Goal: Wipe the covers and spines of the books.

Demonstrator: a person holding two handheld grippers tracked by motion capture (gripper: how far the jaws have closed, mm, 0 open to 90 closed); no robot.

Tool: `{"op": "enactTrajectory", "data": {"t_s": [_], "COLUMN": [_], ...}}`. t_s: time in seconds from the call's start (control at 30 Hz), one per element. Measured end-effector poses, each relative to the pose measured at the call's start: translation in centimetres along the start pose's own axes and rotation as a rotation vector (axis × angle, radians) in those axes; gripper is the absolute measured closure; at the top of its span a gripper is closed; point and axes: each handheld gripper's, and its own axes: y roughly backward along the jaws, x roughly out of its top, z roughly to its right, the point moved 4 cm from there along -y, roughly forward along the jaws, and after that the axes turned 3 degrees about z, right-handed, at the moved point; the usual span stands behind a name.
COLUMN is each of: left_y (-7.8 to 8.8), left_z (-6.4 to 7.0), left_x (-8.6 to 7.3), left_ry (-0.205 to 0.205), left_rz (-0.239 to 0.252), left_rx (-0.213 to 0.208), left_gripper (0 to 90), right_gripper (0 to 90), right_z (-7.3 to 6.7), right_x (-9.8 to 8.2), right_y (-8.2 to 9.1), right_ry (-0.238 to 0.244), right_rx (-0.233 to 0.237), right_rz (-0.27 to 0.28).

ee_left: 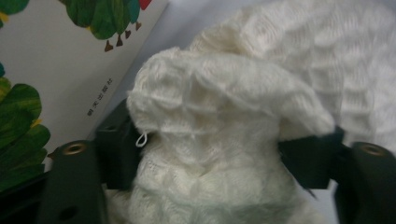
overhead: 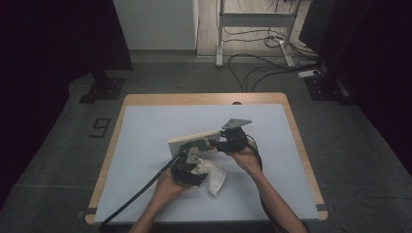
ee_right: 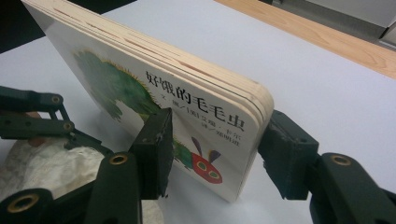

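White knit cloth [ee_left: 224, 140], bunched between pads of left gripper [ee_left: 219, 154]; jaws partly closed, pressing both flanks. Seen from high view: same cloth [overhead: 212, 175] lying on grey table cover [overhead: 145, 145], near front centre, left gripper [overhead: 187, 167] over it. Board book [ee_right: 154, 88], stood on edge and tilted, clamped across its thickness near one corner by right gripper [ee_right: 212, 151]; caterpillar cover and printed title legible in right gripper view, page edges likewise. High view: book [overhead: 192, 140] just behind cloth, right gripper [overhead: 221, 144] at its right end. Left gripper view: book cover [ee_left: 56, 70] just beside cloth.
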Motion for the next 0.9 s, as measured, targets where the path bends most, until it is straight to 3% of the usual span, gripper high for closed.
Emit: {"op": "enactTrajectory", "data": {"t_s": [0.13,0.27,0.33,0.53,0.73,0.9], "left_y": [0.2,0.7,0.9,2.5,4.1,5.2], "left_z": [-0.1,-0.1,0.0,0.2,0.2,0.0], "left_x": [0.0,0.2,0.4,1.1,1.4,1.3], "left_ry": [-0.005,-0.001,0.005,0.025,0.034,0.025], "left_rz": [0.002,0.016,0.023,0.058,0.078,0.067], "left_rx": [0.014,-0.004,-0.015,-0.068,-0.09,-0.084], "left_gripper": [46.6,65.2,70.2,72.2,72.0,71.6], "right_gripper": [45.8,45.8,45.8,45.9,46.1,46.1], "right_z": [0.0,0.0,0.0,0.0,0.0,0.0], "right_x": [0.0,-0.1,-0.1,-0.1,-0.2,-0.2], "right_y": [0.0,0.0,0.0,0.1,0.1,0.1], "right_ry": [0.0,-0.001,-0.002,-0.003,-0.009,-0.01], "right_rx": [0.0,0.003,0.003,0.003,0.006,0.009], "right_rz": [0.001,0.002,0.002,0.003,0.007,0.007]}}
